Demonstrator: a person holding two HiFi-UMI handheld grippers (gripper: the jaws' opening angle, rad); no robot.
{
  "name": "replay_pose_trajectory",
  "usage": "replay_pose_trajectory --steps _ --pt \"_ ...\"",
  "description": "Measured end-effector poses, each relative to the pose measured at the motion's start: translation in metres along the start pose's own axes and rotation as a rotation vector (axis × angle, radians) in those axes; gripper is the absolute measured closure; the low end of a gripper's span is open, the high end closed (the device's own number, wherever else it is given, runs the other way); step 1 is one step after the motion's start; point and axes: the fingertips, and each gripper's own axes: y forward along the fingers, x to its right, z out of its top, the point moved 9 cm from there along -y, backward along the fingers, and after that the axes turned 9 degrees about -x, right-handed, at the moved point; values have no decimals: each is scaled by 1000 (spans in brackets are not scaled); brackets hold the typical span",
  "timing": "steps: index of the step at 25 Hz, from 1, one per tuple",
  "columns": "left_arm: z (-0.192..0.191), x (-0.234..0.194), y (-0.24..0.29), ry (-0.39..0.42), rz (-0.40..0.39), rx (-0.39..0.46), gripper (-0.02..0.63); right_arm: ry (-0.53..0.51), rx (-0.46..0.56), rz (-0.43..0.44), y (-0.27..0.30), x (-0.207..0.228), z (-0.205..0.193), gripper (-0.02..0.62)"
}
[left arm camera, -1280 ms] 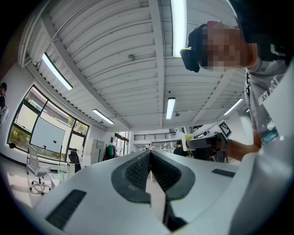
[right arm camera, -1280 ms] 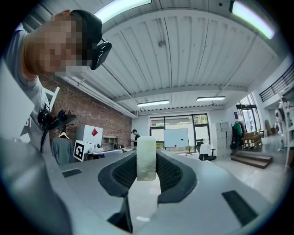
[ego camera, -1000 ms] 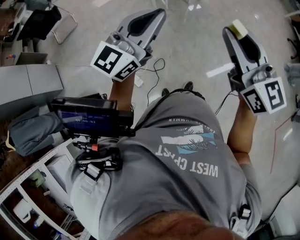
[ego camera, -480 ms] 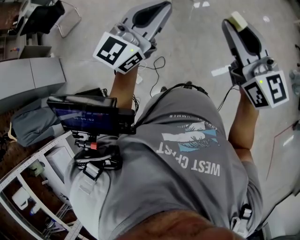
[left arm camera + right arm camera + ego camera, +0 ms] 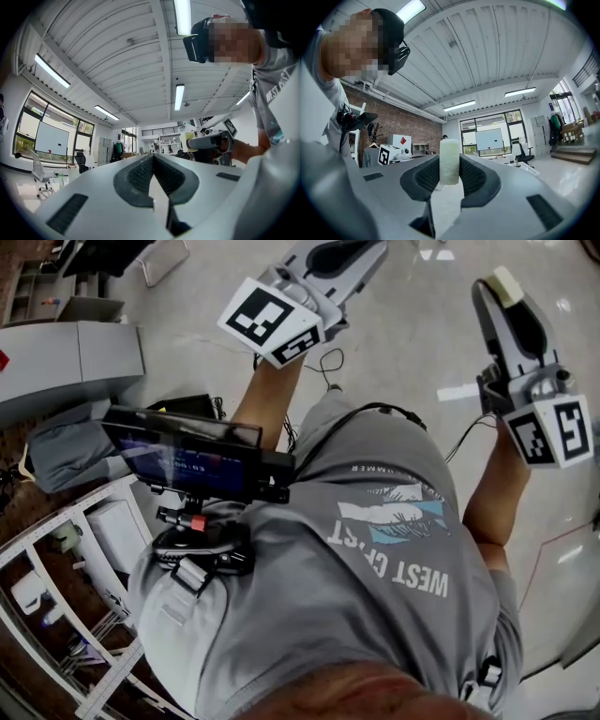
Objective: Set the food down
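Observation:
A pale, cream-coloured block of food is clamped upright between the jaws of my right gripper. In the head view that gripper is raised at the upper right with the pale piece of food at its tip. My left gripper is held up at the top centre, its jaws closed together with nothing between them. In the left gripper view the left gripper shows its pads meeting at the tip. Both grippers point away from the floor, out into the room.
The person's grey T-shirt fills the middle of the head view. A chest-mounted monitor sits at the left. Cables lie on the pale floor. A grey cabinet and a white rack stand at the left.
Both grippers have risen towards the top of the head view; the left one shifted right and its tip has left the frame. The right one still holds the food.

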Motion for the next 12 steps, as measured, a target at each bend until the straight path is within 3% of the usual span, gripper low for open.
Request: replay_pose_trajectory --steps 12 --pt "-10 -91 9 -16 -26 -3 598 -14 -33 -26 84 21 10 492"
